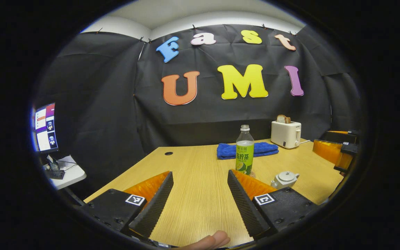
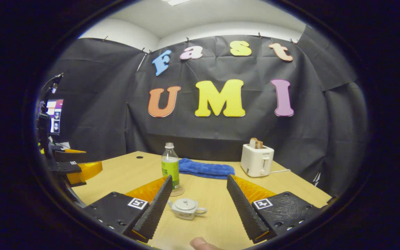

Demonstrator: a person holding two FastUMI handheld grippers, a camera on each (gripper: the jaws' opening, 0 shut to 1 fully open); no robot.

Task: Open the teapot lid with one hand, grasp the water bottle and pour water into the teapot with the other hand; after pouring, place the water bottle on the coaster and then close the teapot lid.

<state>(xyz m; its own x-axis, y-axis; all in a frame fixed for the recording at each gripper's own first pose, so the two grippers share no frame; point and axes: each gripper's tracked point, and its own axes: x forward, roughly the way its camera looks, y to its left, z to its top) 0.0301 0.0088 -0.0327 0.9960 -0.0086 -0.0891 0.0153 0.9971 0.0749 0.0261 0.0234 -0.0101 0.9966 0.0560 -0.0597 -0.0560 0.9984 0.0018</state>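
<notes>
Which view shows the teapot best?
Right gripper view: the teapot sits whole between the right tool's fingers, lid on, spout and handle clear. Left gripper view shows the teapot off to the side, partly behind a finger.

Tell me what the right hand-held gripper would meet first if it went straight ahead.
Probably the teapot: it sits on the table between the open fingers of the right hand-held gripper, lid on, slightly left of centre. Depth is unclear, so it might pass just beside it.
</notes>
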